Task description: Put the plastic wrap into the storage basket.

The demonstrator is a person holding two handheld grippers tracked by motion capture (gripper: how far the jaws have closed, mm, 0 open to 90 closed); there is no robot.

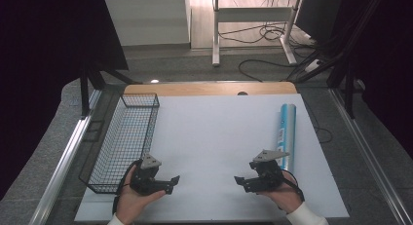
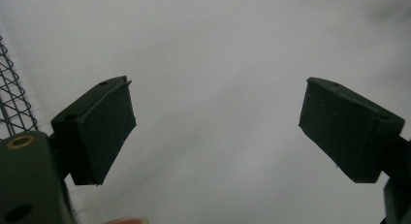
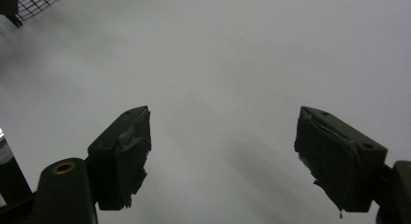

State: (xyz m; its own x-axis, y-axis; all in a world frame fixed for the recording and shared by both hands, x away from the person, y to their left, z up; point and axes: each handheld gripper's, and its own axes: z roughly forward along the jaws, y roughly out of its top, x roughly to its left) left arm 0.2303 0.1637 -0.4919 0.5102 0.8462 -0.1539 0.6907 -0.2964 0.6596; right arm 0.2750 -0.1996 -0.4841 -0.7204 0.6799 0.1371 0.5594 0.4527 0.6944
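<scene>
A black wire basket [image 1: 124,140] lies along the left side of the white table top [image 1: 214,137]. A light blue cylinder [image 1: 287,132] lies on the right side, its length running away from me. My left gripper [image 1: 173,182] rests near the front edge beside the basket, held in a hand, jaws wide apart with nothing between them. My right gripper [image 1: 239,181] sits near the front, left of the cylinder's near end, also open and empty. The left gripper view has the spread jaws of the left gripper [image 2: 215,120] over bare white surface; in the right gripper view the right gripper [image 3: 223,146] stands likewise.
Basket mesh [image 2: 12,95] edges the left gripper view, and a basket corner [image 3: 34,1] the right gripper view. A wooden strip [image 1: 209,88] borders the table's far side. Metal rails [image 1: 63,157] flank the table. Beyond lie cables [image 1: 265,32] and a desk frame on the floor.
</scene>
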